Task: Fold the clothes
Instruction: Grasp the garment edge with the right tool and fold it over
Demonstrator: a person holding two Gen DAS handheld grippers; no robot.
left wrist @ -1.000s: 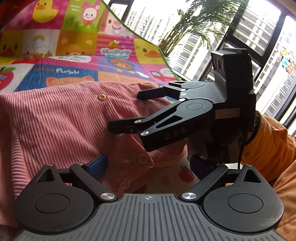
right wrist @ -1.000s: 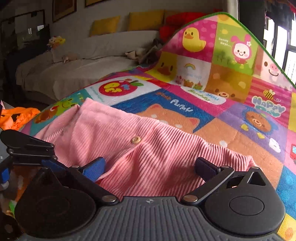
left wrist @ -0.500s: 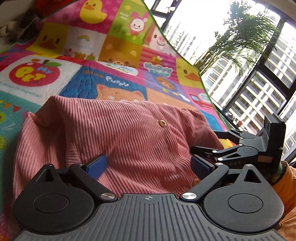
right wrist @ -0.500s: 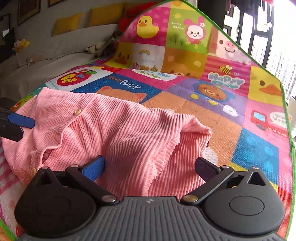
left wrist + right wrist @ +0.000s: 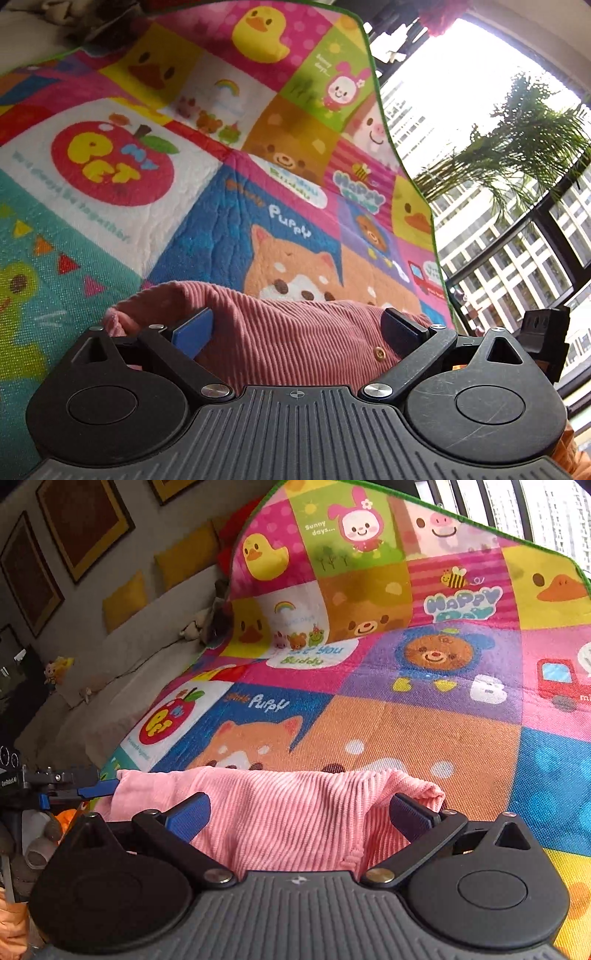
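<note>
A cartoon patchwork play mat [image 5: 424, 738] is spread across the foreground, its far end curled upward. Squares with a duck, rabbit, bear, apple and puppy are printed on it, edged in green. A pale sofa [image 5: 122, 672] is seen behind at left, with yellow cushions [image 5: 184, 555] lined along its back and small soft toys [image 5: 55, 668] on it. Dark framed pictures [image 5: 85, 520] are hung on the grey wall above. Large black-framed windows [image 5: 535, 236] are seen at right, strongly backlit; high-rise blocks [image 5: 491, 266] are visible outside. A palm-like plant [image 5: 517, 147] is placed by the glass.
</note>
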